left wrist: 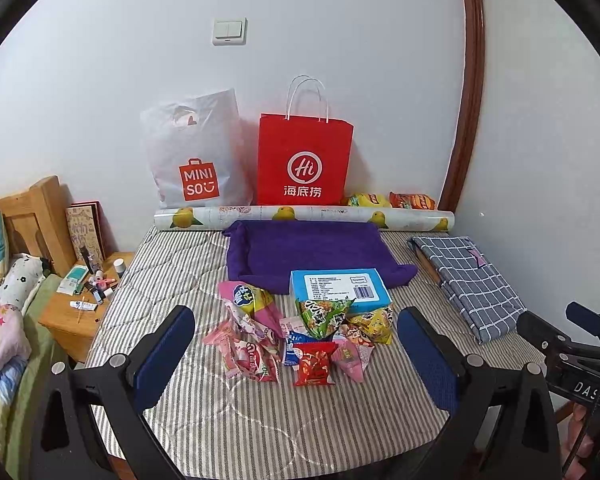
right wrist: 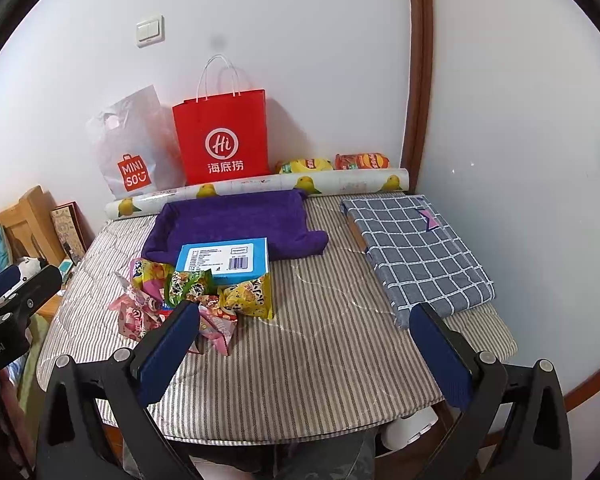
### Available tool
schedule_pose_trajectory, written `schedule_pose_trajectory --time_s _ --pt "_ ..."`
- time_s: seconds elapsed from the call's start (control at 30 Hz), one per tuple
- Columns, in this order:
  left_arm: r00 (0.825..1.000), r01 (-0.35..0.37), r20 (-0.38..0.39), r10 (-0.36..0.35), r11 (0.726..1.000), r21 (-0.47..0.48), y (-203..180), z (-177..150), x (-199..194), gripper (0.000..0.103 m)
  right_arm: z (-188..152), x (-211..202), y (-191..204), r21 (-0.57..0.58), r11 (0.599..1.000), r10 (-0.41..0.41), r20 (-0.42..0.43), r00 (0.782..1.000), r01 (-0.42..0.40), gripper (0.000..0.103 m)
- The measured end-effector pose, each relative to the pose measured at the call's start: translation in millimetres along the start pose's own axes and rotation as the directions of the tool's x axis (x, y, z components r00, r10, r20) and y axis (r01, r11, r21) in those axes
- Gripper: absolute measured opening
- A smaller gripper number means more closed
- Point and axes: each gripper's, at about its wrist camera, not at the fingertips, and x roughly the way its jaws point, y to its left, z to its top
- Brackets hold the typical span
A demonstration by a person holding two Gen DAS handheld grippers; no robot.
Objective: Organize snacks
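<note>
Right now I see the striped table (left wrist: 260, 432), a purple tray (left wrist: 300, 256) at its far side, a blue box (left wrist: 340, 288) nearer, then the snack packets (left wrist: 300, 332): light, crinkly, best pinched at sealed edges. Left gripper (left wrist: 296, 356) and right gripper (right wrist: 304, 352) both gape wide, empty.

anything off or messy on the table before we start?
Snack packets lie in a loose jumble in front of the blue box, some overlapping. Two more bags, yellow and orange, sit apart behind the roll. No spills or damage visible.
</note>
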Motion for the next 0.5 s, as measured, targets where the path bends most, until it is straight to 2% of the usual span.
schedule_pose_trajectory --time_s 0.5 --pt "1.0 -0.004 0.005 0.004 1.0 0.0 1.1 -4.0 -1.2 0.102 -3.0 -3.9 5.6 -0.002 1.0 -0.001 0.005 1.0 0.001 0.103"
